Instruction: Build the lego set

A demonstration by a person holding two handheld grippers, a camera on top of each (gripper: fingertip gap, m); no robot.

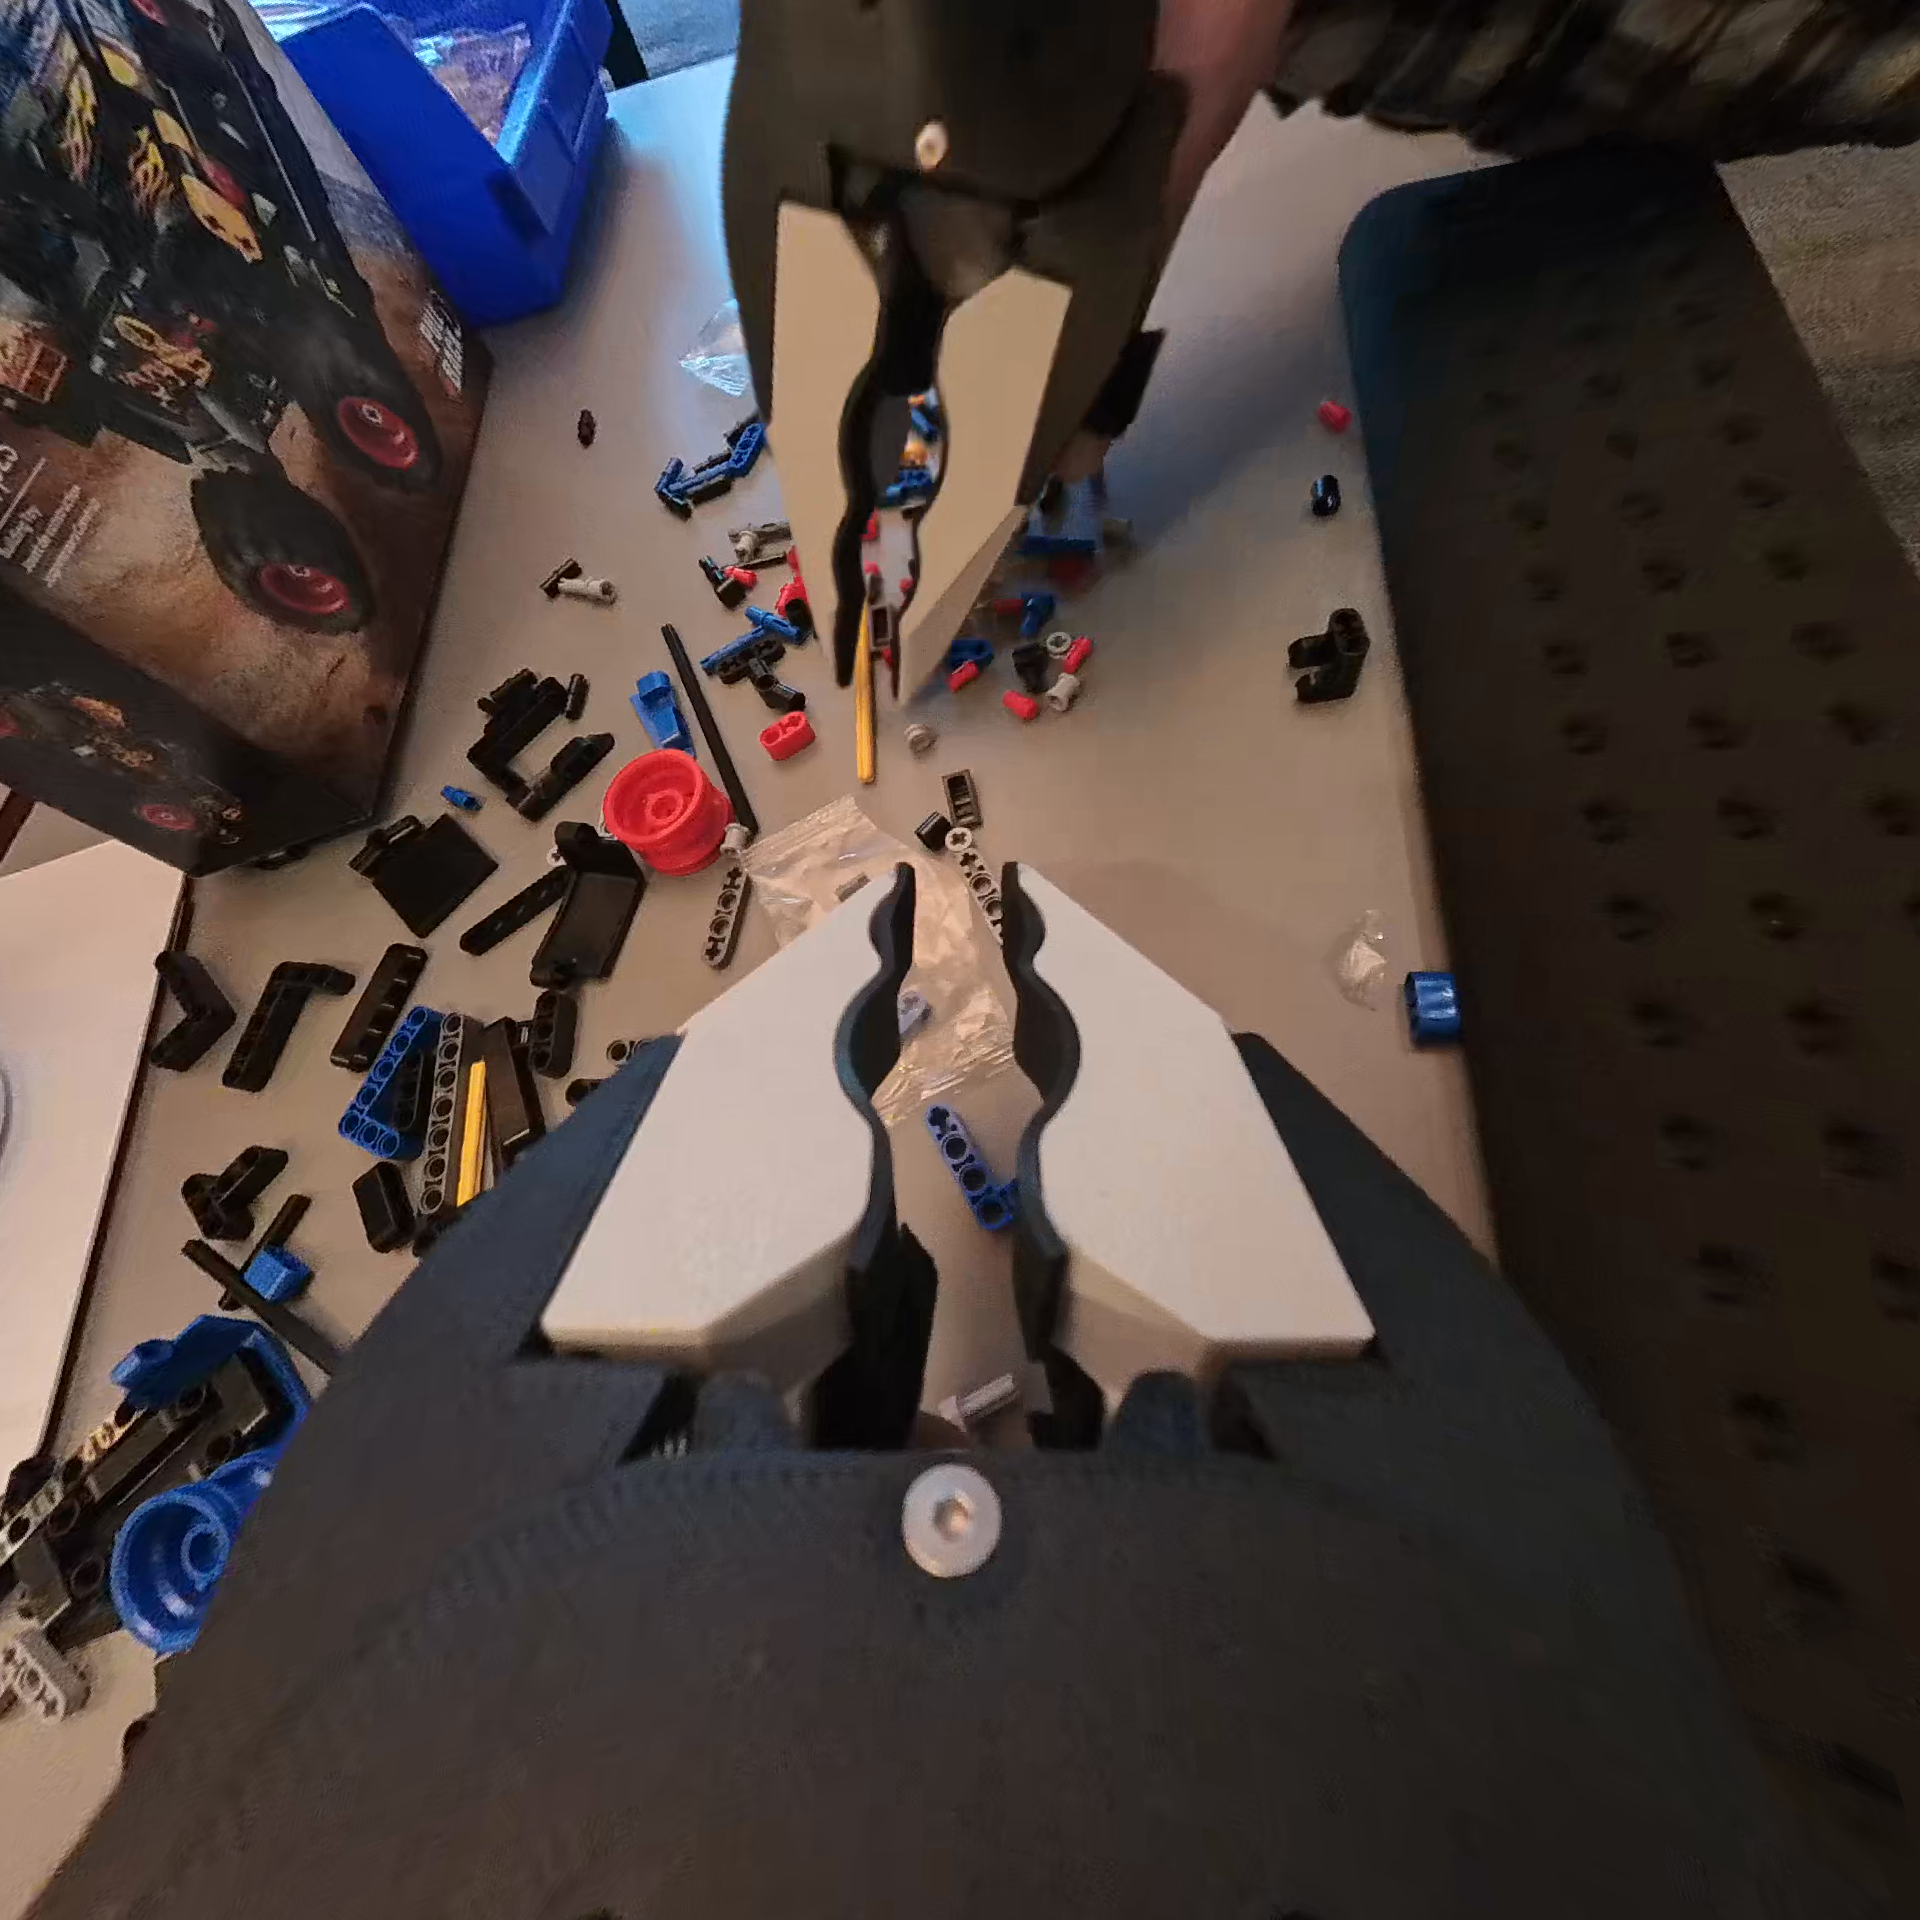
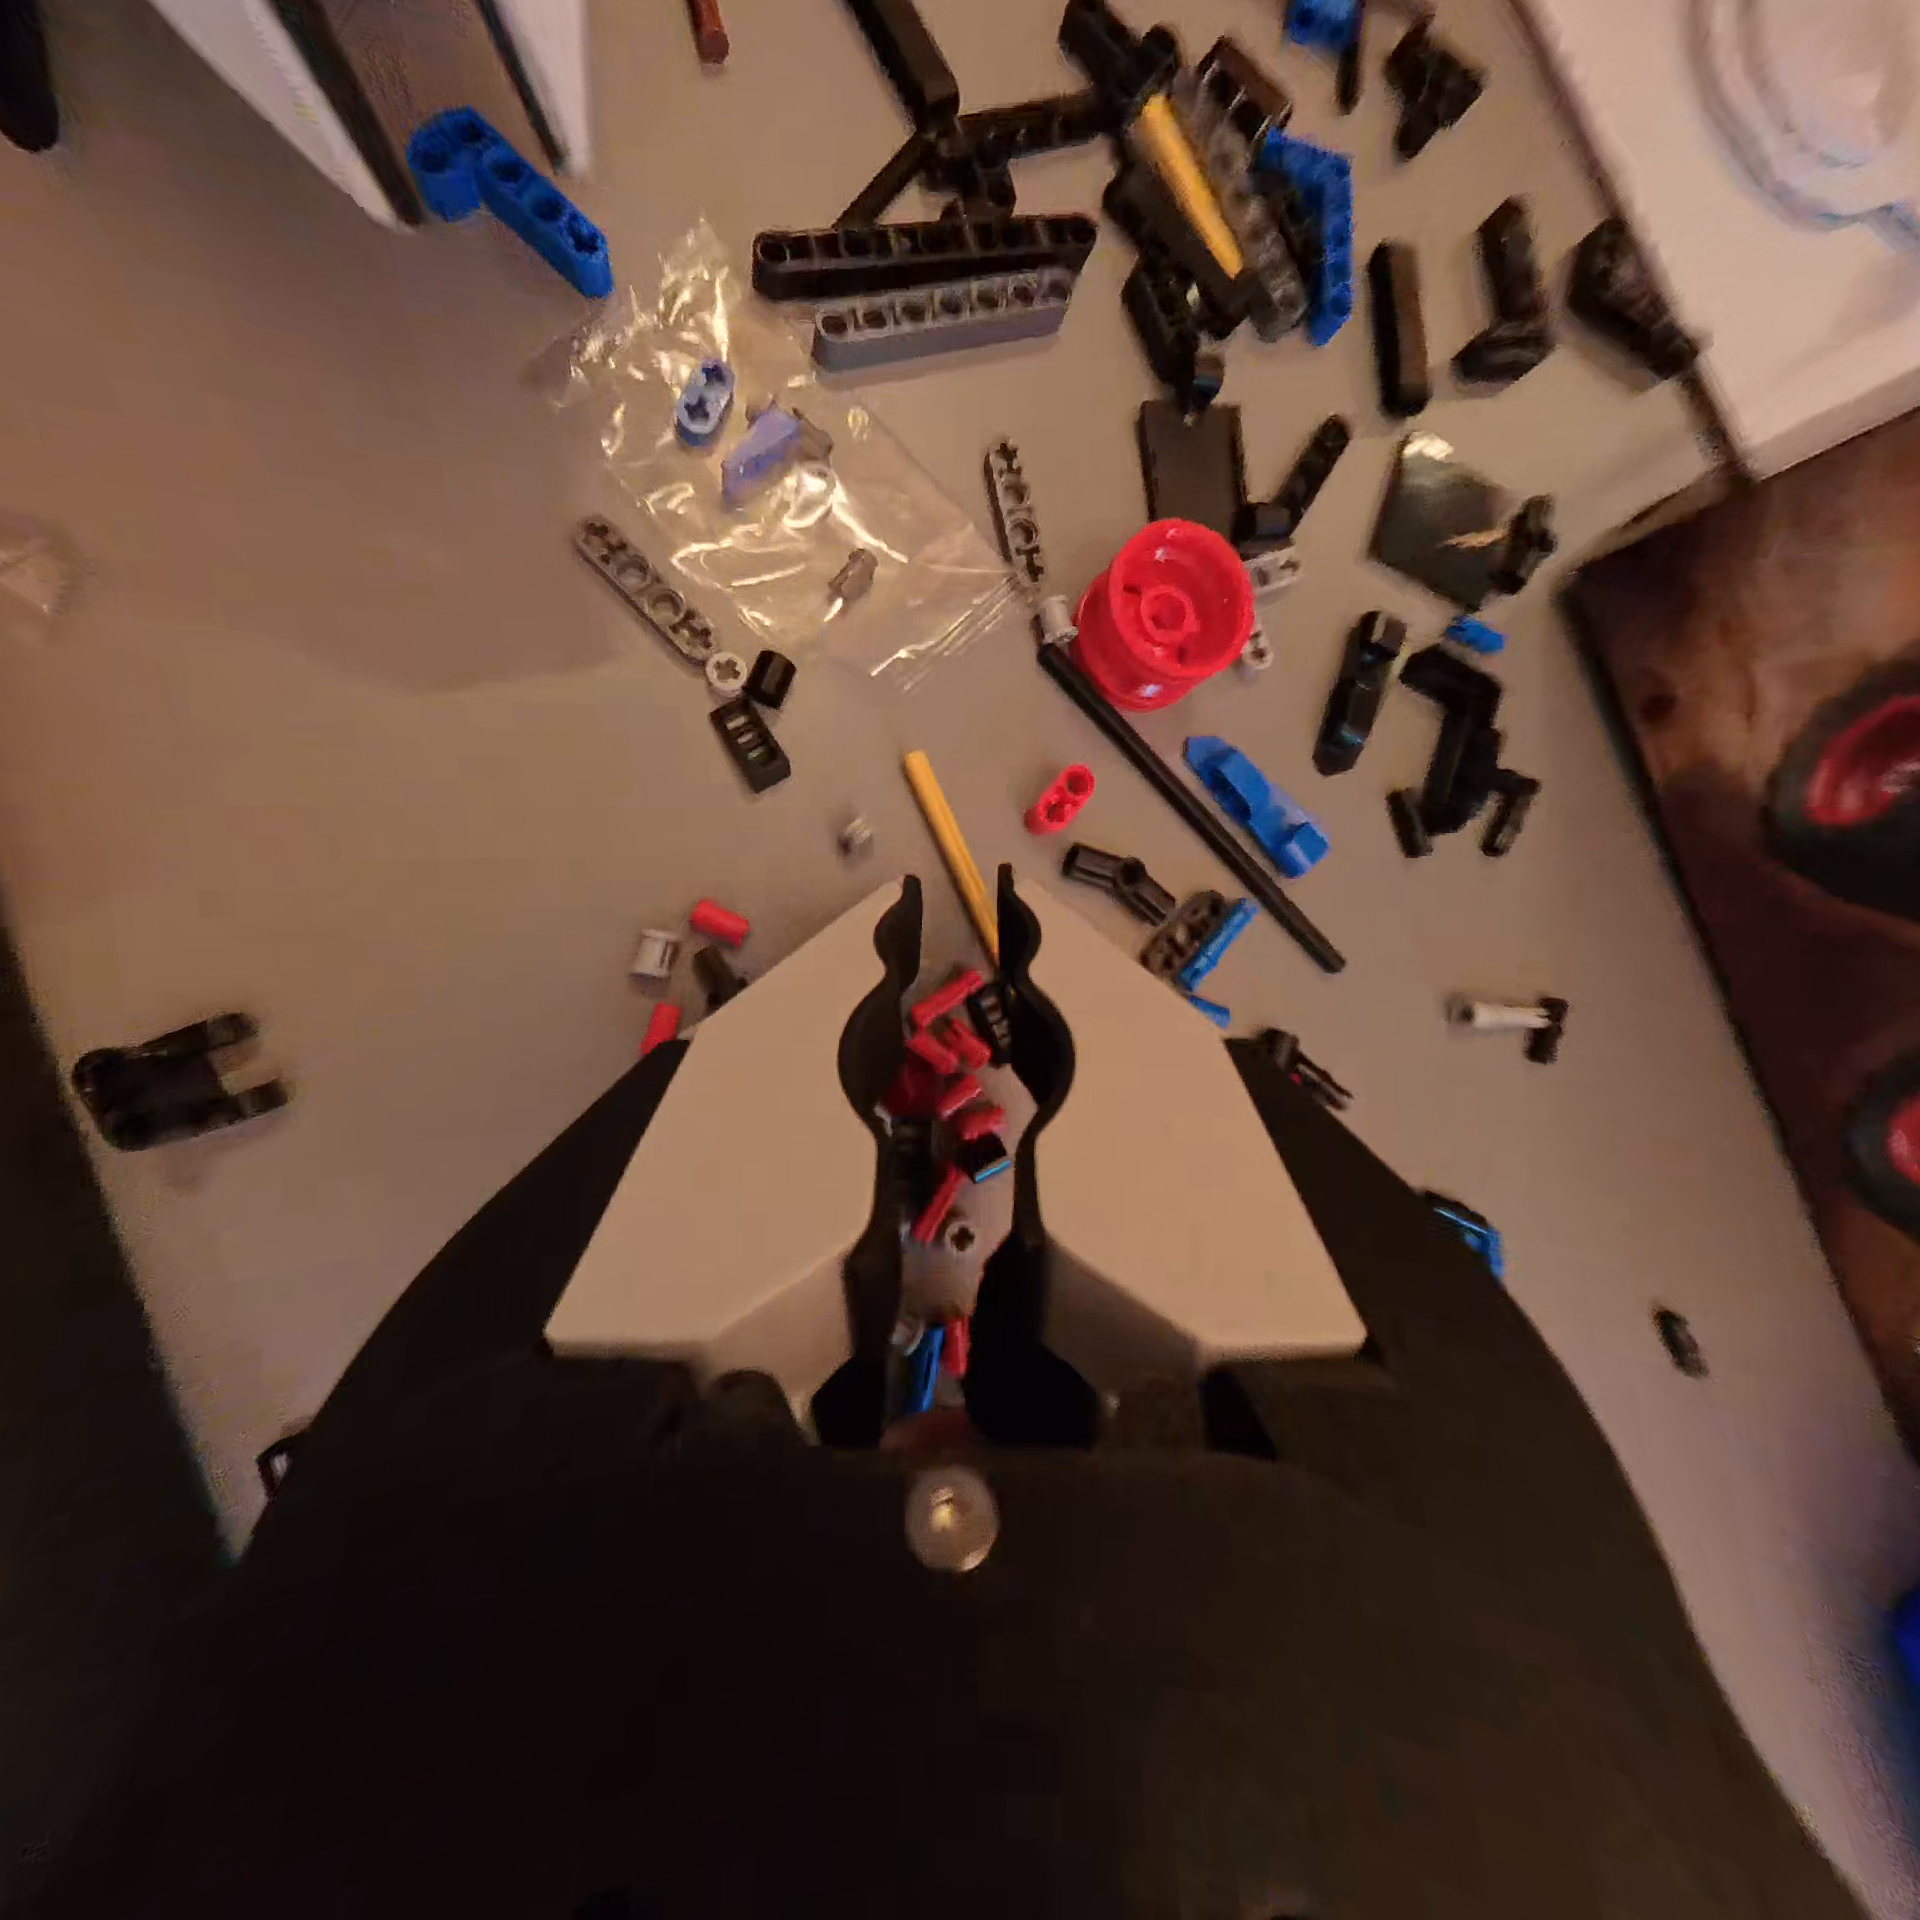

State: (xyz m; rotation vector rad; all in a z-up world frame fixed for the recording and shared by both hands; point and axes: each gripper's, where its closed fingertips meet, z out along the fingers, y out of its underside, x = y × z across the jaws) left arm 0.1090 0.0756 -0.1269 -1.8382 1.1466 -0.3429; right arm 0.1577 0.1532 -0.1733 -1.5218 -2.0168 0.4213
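Observation:
Loose lego pieces lie scattered on a grey table (image 1: 1195,831). My left gripper (image 1: 958,878) is open and empty, above a clear plastic bag (image 1: 831,862) and a short blue beam (image 1: 971,1164). My right gripper (image 2: 956,881) is open and points down over a pile of red pins (image 2: 951,1049). A thin yellow axle (image 2: 940,821) runs between its fingertips, close to the right one; the jaws are wider than the axle. The right gripper also shows in the left wrist view (image 1: 873,681), facing mine, with the yellow axle (image 1: 865,738) below its tips. A red wheel hub (image 1: 665,810) (image 2: 1164,613) lies nearby.
The lego set box (image 1: 208,468) stands at the left, with a blue bin (image 1: 468,156) behind it. A dark padded seat (image 1: 1662,727) borders the table on the right. A part-built blue and black assembly (image 1: 156,1455) lies lower left, beside a white sheet (image 1: 62,1039). A person's sleeve holds the right gripper. My right fingertips sit around 11 centimeters from my left ones. Between my right fingertips and the red wheel hub (image 2: 1164,613) there is roughly 6 centimeters. My left wrist view (image 1: 670,781) looks at it from another angle.

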